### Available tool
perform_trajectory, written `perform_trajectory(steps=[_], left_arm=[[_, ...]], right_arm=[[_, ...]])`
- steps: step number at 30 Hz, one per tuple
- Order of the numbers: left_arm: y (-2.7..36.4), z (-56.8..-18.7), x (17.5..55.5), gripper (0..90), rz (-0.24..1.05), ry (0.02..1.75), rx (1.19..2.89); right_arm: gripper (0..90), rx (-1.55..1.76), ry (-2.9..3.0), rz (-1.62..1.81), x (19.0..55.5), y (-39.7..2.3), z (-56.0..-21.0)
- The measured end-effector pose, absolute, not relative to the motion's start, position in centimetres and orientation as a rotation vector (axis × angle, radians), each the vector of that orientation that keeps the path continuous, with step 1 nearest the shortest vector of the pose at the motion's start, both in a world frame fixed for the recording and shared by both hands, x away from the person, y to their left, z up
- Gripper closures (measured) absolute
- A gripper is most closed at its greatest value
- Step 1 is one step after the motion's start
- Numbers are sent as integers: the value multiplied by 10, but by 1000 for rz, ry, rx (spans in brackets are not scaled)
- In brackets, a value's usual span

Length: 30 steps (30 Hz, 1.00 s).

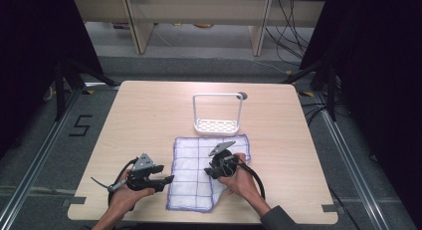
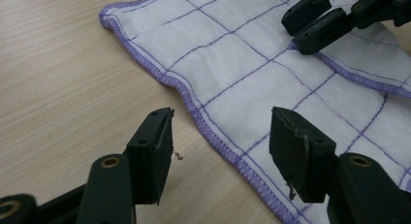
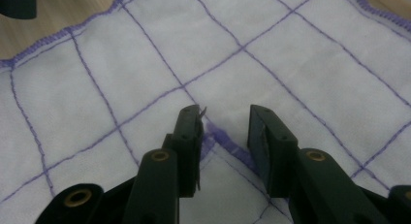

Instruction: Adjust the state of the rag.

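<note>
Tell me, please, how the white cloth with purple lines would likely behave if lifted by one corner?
The cloth would probably droop limply: one corner already lies folded over, between the right hand-held gripper's open jaws. It looks thin and light, so likely easy to lift. Its wavy hem suggests pushing would bunch it, not slide it.

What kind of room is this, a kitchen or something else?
Probably a lab or recording studio, not a kitchen: black curtains hang at both sides, loose cables trail on the floor, and a taped number 5 marks the floor beside the table.
</note>
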<state>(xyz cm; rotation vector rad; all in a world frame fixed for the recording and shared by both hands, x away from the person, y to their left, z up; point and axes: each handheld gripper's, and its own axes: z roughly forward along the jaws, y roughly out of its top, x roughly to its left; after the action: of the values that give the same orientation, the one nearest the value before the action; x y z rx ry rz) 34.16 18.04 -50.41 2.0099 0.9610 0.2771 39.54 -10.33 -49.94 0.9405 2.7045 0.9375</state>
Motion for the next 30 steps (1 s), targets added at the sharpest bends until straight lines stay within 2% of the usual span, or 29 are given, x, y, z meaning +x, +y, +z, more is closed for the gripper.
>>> perform_trajectory(steps=[2, 4, 6, 16, 24, 27, 30], left_arm=[[179, -504, 341, 414, 277, 962, 2005], [178, -505, 340, 412, 282, 967, 2013], [178, -505, 340, 411, 278, 969, 2014], [175, -506, 334, 410, 253, 961, 2003], [159, -507, 320, 410, 230, 873, 2069], [150, -510, 314, 402, 265, 817, 2160], [147, -511, 311, 406, 267, 811, 2151]], right_arm=[[684, 945, 2698, 935, 395, -104, -500], [821, 908, 2705, 929, 395, -104, -500], [863, 891, 2696, 949, 394, -105, -501], [858, 904, 2634, 1071, 381, -130, -476], [852, 973, 2659, 1054, 385, -132, -481], [844, 950, 2649, 1058, 385, -132, -484], [843, 951, 2671, 1041, 384, -132, -483]])
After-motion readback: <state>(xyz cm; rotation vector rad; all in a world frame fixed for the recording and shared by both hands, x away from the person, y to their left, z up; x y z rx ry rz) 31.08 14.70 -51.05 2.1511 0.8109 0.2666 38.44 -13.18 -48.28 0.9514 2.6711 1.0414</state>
